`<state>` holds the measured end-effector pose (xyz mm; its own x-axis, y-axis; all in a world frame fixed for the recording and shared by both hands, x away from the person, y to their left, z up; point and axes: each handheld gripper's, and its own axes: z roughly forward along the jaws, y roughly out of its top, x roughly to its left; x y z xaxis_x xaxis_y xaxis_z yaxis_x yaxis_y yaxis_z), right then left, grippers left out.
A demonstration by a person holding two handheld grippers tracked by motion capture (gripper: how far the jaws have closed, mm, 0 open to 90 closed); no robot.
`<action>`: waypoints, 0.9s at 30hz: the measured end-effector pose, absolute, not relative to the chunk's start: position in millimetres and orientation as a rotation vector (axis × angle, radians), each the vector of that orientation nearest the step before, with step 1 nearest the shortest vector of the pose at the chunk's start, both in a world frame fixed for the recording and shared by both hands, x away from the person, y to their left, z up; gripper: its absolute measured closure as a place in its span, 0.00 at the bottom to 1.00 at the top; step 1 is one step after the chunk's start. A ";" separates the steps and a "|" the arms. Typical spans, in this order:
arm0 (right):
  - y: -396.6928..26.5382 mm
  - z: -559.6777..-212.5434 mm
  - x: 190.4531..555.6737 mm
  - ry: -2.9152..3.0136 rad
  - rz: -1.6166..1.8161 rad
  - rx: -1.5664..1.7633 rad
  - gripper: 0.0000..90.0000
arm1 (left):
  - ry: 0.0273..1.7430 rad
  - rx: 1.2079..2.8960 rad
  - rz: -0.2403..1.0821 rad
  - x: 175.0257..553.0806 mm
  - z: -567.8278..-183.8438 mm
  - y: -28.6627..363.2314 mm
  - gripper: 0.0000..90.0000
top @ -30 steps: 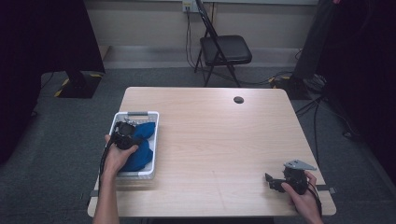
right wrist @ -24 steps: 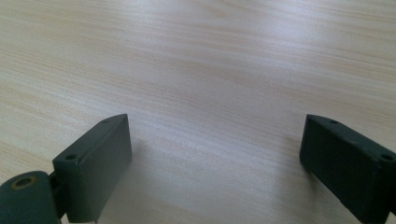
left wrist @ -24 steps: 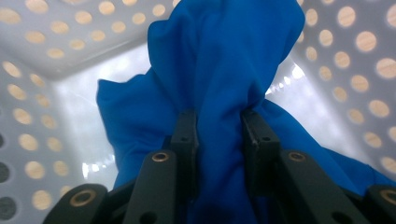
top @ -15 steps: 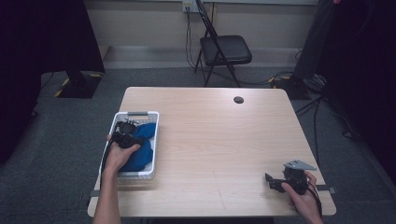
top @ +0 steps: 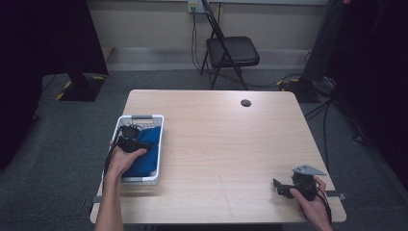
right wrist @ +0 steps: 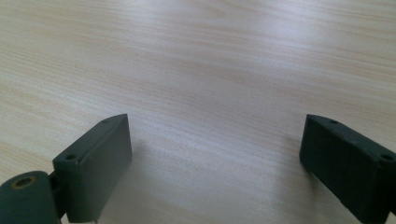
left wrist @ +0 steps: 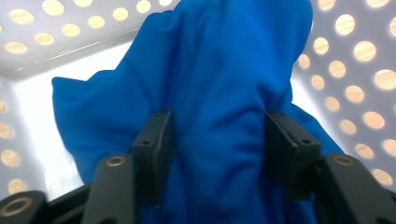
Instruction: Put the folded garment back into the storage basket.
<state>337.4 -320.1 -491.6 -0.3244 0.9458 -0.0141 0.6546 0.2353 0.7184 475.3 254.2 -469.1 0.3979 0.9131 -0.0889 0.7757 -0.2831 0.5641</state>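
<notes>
A blue cloth [top: 146, 155] lies bunched in a white perforated basket [top: 142, 117] at the table's left edge. My left gripper [top: 126, 138] reaches down into the basket over the cloth. In the left gripper view its jaws have just been opening, and my left gripper [left wrist: 217, 126] straddles a loose fold of the blue cloth [left wrist: 224, 70] without squeezing it. The basket wall [left wrist: 355, 56] shows behind. My right gripper [top: 279, 186] rests at the table's near right corner. In its own view my right gripper [right wrist: 215, 140] stands open over bare wood.
The light wooden table [top: 216, 144] carries a small black round disc [top: 246, 102] near its far edge. A black folding chair [top: 231, 50] stands beyond the table, with cables on the floor around it.
The left hand has shifted only slightly inside the basket over the blue cloth. The right hand and its gripper have kept still.
</notes>
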 end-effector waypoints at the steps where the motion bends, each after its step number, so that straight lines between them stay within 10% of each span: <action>1: -320.1 -491.6 337.4 2.064 0.862 1.464 0.09 | 1.433 2.132 0.339 476.1 -469.5 254.6 0.45; 16: -320.2 -491.6 337.4 2.064 0.862 1.465 0.09 | 1.344 2.160 0.371 484.7 -481.7 254.9 0.00; 27: -320.1 -491.6 337.7 2.065 0.863 1.463 0.09 | 1.337 2.171 0.402 483.0 -478.9 252.8 0.01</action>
